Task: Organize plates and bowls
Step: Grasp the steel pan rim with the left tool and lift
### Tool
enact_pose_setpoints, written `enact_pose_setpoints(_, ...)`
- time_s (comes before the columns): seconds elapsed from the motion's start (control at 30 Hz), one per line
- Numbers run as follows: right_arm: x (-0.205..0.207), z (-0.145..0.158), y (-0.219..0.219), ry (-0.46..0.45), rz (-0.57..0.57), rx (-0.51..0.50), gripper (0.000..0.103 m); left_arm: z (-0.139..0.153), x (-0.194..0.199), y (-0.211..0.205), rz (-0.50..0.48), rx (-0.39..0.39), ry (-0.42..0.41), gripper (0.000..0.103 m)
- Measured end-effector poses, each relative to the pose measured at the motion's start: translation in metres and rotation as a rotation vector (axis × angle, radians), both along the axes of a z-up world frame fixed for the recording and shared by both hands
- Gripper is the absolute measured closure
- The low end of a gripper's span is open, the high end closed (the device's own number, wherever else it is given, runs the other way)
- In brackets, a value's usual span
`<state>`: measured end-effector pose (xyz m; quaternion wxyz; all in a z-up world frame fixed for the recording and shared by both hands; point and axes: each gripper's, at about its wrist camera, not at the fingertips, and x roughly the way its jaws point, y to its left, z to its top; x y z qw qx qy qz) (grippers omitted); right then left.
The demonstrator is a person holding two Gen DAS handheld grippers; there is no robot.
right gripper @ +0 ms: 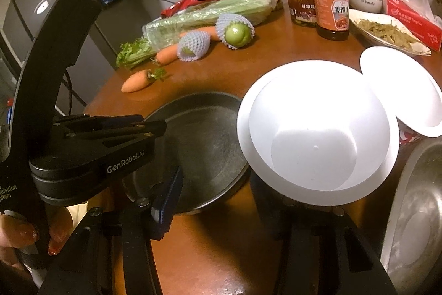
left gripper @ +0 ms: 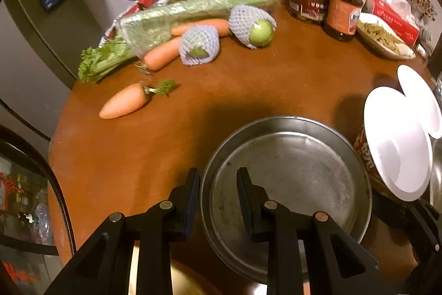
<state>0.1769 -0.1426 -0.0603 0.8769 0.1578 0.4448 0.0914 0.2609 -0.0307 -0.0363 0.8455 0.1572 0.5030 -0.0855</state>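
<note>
1. The left gripper (left gripper: 218,179) sits at the bottom centre of the left wrist view, its jaws parted and straddling the near rim of a shallow metal pan (left gripper: 287,173); one finger is outside the rim and the other over the pan's floor, and I cannot tell whether either pad touches the metal.
2. The metal pan rests on the brown table (left gripper: 154,145), in the lower middle of the frame.
3. The right gripper (right gripper: 232,201) is at the bottom of the right wrist view, jaws wide apart; its left finger shows clearly, while its right finger is hidden behind a white bowl (right gripper: 317,134).
4. Whether the right gripper has hold of that bowl cannot be told.
5. The white bowl fills the centre right of the right wrist view, tilted toward the camera, just beside the pan's right edge.
6. A second white plate (right gripper: 406,93) lies behind it at the right edge, overlapping it.
7. A large steel basin (right gripper: 417,214) occupies the lower right corner.
8. Toward the upper left of the table lie a loose carrot (left gripper: 124,102), bagged celery (left gripper: 193,10) and two net-wrapped green fruits (left gripper: 261,31).
9. A dark sauce bottle (right gripper: 331,4) stands at the upper right.
</note>
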Motion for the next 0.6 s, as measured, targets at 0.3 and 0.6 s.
enact_pose_setpoints(0.3, -0.011, 0.017, 0.004, -0.047, 0.016, 0.017, 0.051, 0.023, -0.020, 0.009, 0.016, -0.019, -0.059, 0.075)
enact_pose_setpoints(0.6, -0.030, 0.034, 0.012, -0.097, 0.029, 0.013, 0.051, 0.043, -0.045, 0.019, 0.028, -0.043, -0.108, 0.075)
